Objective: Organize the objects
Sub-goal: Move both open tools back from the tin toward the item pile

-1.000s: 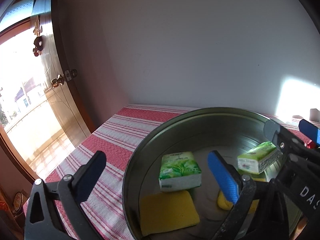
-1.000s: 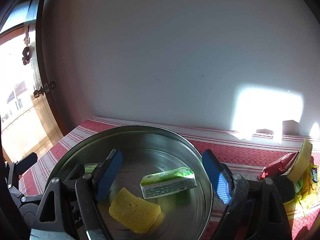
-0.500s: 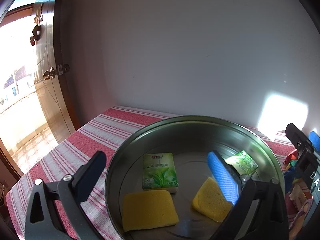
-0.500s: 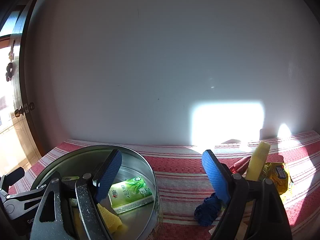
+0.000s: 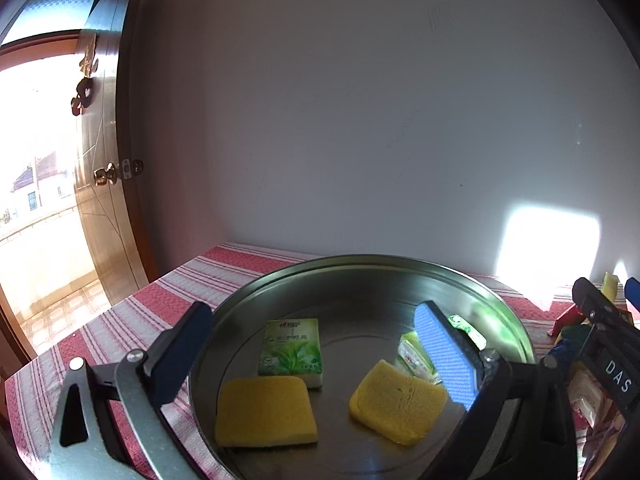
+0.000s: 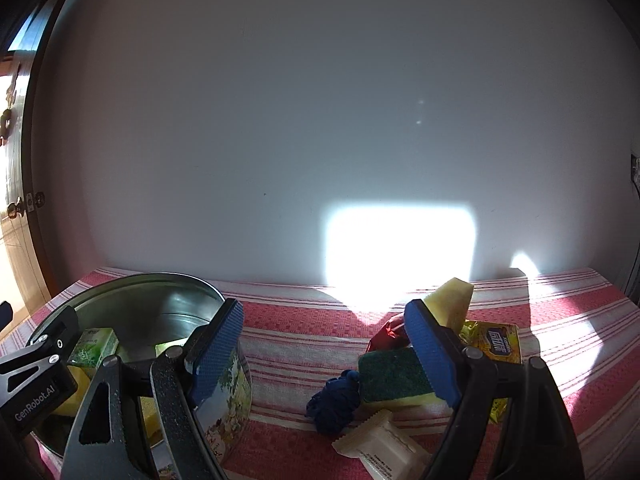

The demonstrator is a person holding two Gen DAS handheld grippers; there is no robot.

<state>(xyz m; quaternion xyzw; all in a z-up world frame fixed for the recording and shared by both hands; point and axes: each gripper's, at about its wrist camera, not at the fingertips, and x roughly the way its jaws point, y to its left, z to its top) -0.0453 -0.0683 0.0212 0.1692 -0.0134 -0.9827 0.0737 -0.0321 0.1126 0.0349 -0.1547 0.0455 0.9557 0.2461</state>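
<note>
A round metal tin (image 5: 360, 268) stands on the red striped cloth; it also shows in the right wrist view (image 6: 132, 284). Inside lie two yellow sponges (image 5: 264, 412) (image 5: 396, 404) and two green tissue packs (image 5: 291, 346) (image 5: 414, 358). My left gripper (image 5: 312, 356) is open and empty over the tin's near side. My right gripper (image 6: 324, 356) is open and empty, right of the tin, above a pile: a green-topped sponge (image 6: 390, 376), a blue cloth ball (image 6: 334, 402), a white packet (image 6: 380, 446), an upright yellow sponge (image 6: 452, 304), a yellow snack pack (image 6: 498, 342) and a red wrapper (image 6: 386, 334).
A white wall rises just behind the table. An open wooden door (image 5: 100, 160) stands at the left, past the table's left edge. The right gripper's body (image 5: 608, 352) shows at the right edge of the left wrist view. Bare striped cloth (image 6: 304, 332) lies between tin and pile.
The right gripper has let the second green tissue pack drop into the tin, then swung right to the pile. The left gripper has pulled back and risen a little.
</note>
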